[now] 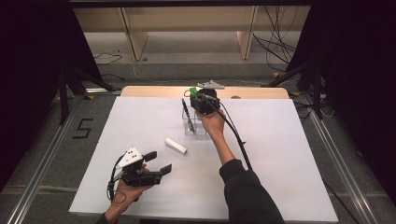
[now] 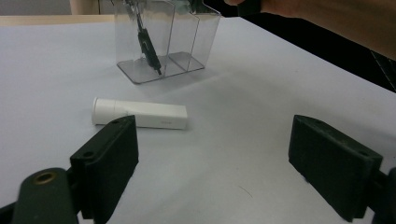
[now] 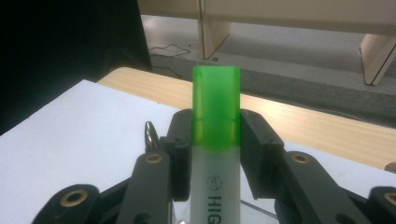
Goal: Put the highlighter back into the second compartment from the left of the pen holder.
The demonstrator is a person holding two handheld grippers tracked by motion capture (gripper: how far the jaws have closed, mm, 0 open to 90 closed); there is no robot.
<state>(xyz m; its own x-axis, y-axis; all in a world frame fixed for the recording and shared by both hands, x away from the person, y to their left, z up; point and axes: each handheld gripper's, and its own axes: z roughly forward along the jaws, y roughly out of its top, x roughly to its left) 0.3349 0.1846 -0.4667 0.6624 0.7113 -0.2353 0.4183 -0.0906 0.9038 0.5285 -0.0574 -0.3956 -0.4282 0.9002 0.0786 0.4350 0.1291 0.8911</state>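
Observation:
A clear plastic holder [image 1: 195,125] [image 2: 163,42] stands at the far middle of the white table, with a black pen [image 1: 187,112] [image 2: 148,44] leaning in its left compartment. Over the holder my right gripper [image 1: 201,99] [image 3: 215,135] is shut on a green-capped highlighter [image 3: 216,140] [image 1: 192,90], cap end up. A white cylindrical tube [image 1: 175,145] [image 2: 140,114] lies flat on the table in front of the holder. Near the front left my left gripper [image 1: 156,163] [image 2: 224,158] stands open, aimed at the tube, nothing between its jaws.
The white sheet [image 1: 280,149] covers the table; a wooden strip [image 1: 154,91] shows along its far edge. Black cables trail from both grippers. Wooden shelf legs [image 1: 133,42] and cables lie on the floor beyond. Dark stands flank the table.

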